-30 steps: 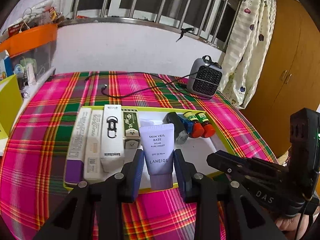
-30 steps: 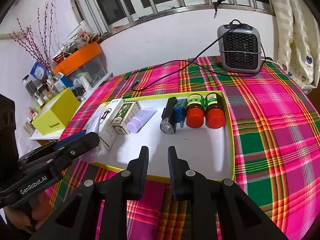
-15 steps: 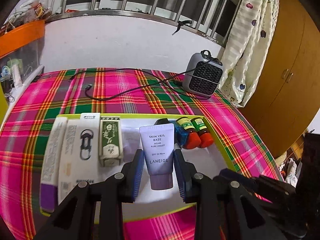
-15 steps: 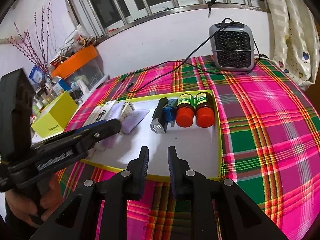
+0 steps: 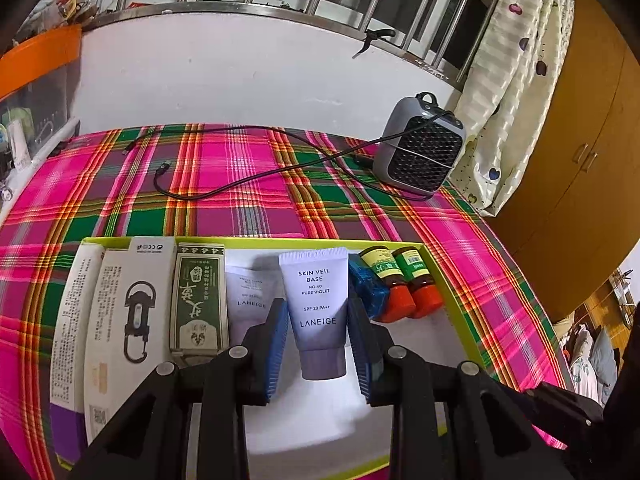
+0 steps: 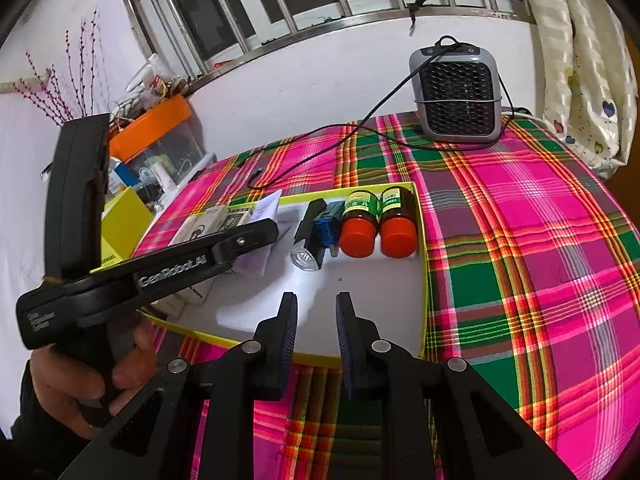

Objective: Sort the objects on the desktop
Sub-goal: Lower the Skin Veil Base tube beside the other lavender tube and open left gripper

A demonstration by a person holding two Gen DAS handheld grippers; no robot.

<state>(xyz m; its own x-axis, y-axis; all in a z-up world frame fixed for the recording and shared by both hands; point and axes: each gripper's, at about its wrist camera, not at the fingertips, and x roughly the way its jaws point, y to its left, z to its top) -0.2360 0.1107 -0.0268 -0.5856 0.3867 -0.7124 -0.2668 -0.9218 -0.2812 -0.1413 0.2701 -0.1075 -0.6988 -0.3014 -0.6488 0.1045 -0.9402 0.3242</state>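
Laneige tube is hanging cap-down in the left gripper, its blue pads pressing on both sides, above the yellow-rimmed tray.

Below it, a second Laneige tube is lying flat between a green box and a blue item beside two red-capped bottles. Right gripper is hovering over the tray's near edge, jaws apart and holding nothing.
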